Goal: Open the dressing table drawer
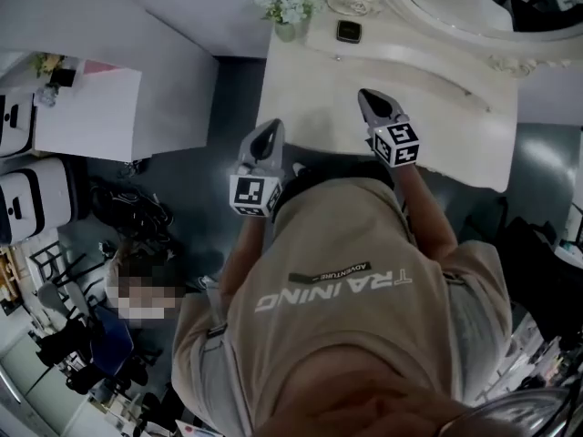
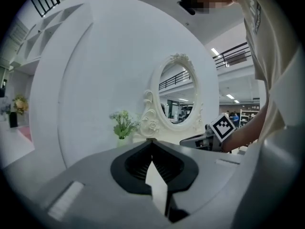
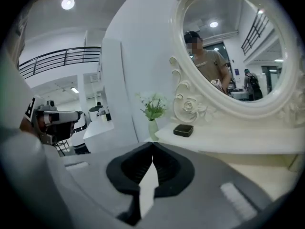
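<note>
The cream dressing table (image 1: 428,94) with its carved oval mirror (image 1: 455,12) stands in front of me. No drawer front shows in the head view, where the tabletop hides it. In the right gripper view a cream panel (image 3: 269,160) shows under the tabletop edge. My left gripper (image 1: 271,127) hovers at the table's left front corner, jaws shut and empty (image 2: 151,140). My right gripper (image 1: 366,96) is over the tabletop's front part, also shut on nothing (image 3: 152,142). Neither touches the table.
A vase of white flowers (image 1: 287,5) and a small dark box (image 1: 349,32) sit at the table's back left. A white partition (image 1: 155,53) and a white desk (image 1: 86,107) stand to the left, with chairs and clutter (image 1: 82,335) on the dark floor.
</note>
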